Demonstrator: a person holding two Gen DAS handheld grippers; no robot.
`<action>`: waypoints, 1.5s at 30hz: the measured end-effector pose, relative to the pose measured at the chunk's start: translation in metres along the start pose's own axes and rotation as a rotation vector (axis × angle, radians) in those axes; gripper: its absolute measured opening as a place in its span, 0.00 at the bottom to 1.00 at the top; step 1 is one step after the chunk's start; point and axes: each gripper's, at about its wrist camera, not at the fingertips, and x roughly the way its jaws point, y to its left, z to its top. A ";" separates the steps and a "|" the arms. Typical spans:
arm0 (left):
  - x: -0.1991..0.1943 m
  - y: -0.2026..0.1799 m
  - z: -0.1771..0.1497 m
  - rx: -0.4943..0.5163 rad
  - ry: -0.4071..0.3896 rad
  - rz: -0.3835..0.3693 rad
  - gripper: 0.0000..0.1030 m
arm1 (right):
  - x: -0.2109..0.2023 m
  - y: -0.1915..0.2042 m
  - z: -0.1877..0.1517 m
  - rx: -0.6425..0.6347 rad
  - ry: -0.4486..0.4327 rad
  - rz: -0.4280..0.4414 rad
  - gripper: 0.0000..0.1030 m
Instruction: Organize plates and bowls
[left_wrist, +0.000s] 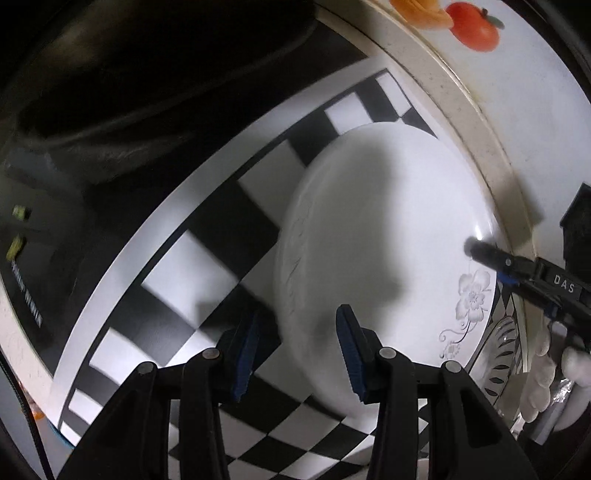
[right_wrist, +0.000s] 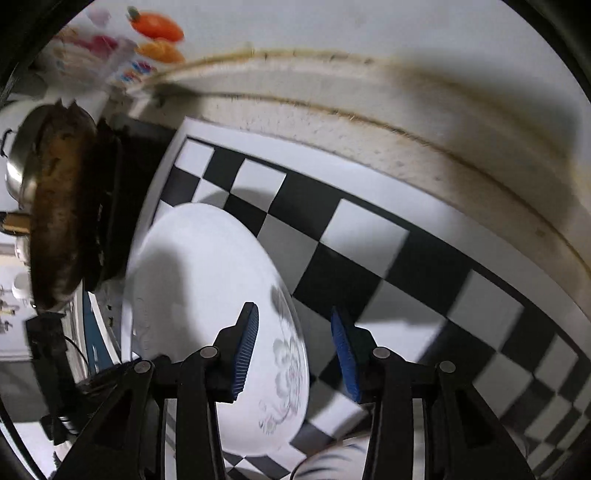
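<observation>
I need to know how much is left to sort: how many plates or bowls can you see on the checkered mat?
2. A white floral plate lies on the checkered mat, with both grippers open at its rim. A second patterned dish shows only partly at the plate's near edge. More may be hidden.

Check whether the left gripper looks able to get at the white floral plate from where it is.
Probably yes: the left gripper is open right at the white floral plate, whose near rim lies bare on the checkered mat.
</observation>
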 end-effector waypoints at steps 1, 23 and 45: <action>0.000 -0.001 0.001 0.005 -0.010 0.001 0.36 | -0.002 0.002 0.002 -0.017 -0.018 0.004 0.33; -0.039 -0.057 -0.031 0.167 -0.086 0.025 0.35 | -0.050 -0.012 -0.049 0.005 -0.094 0.046 0.13; -0.114 -0.097 -0.124 0.589 -0.076 -0.072 0.35 | -0.164 -0.025 -0.271 0.225 -0.335 0.048 0.13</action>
